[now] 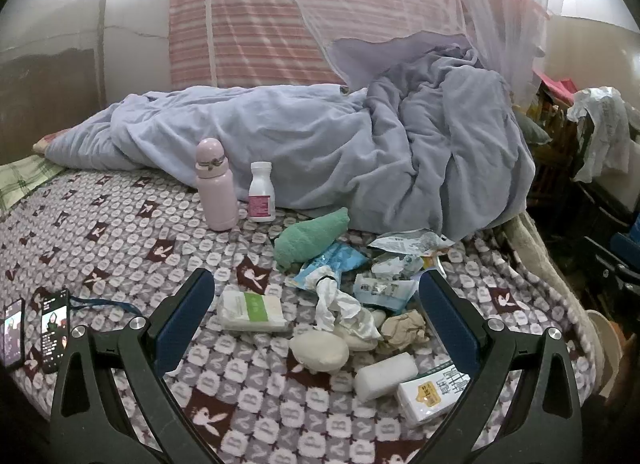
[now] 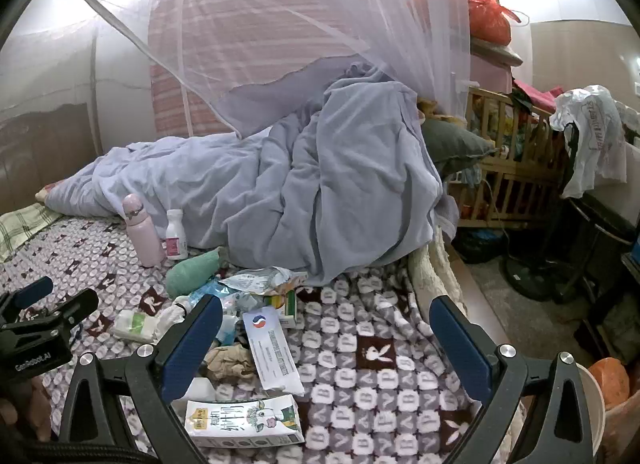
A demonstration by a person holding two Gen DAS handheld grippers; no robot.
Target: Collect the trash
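Hovering wide open and empty, both tongs, left (image 1: pixel 316 304) and right (image 2: pixel 326 328), face the trash pile (image 1: pixel 360 304) on the bed (image 1: pixel 120 232). Nearest, the milk carton (image 2: pixel 244 422) looks light and crushable; grip its flat sides. Farther, crumpled paper (image 1: pixel 404 328) and wrappers (image 1: pixel 332 260) look soft and thin.

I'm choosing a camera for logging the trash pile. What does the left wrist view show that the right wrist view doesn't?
Only the left wrist view shows two phones at the bed's left edge. Only the right wrist view shows the wooden crib, a long white packet and the left gripper. Both show the pink bottle, white pill bottle, green towel, milk carton and crumpled brown paper.
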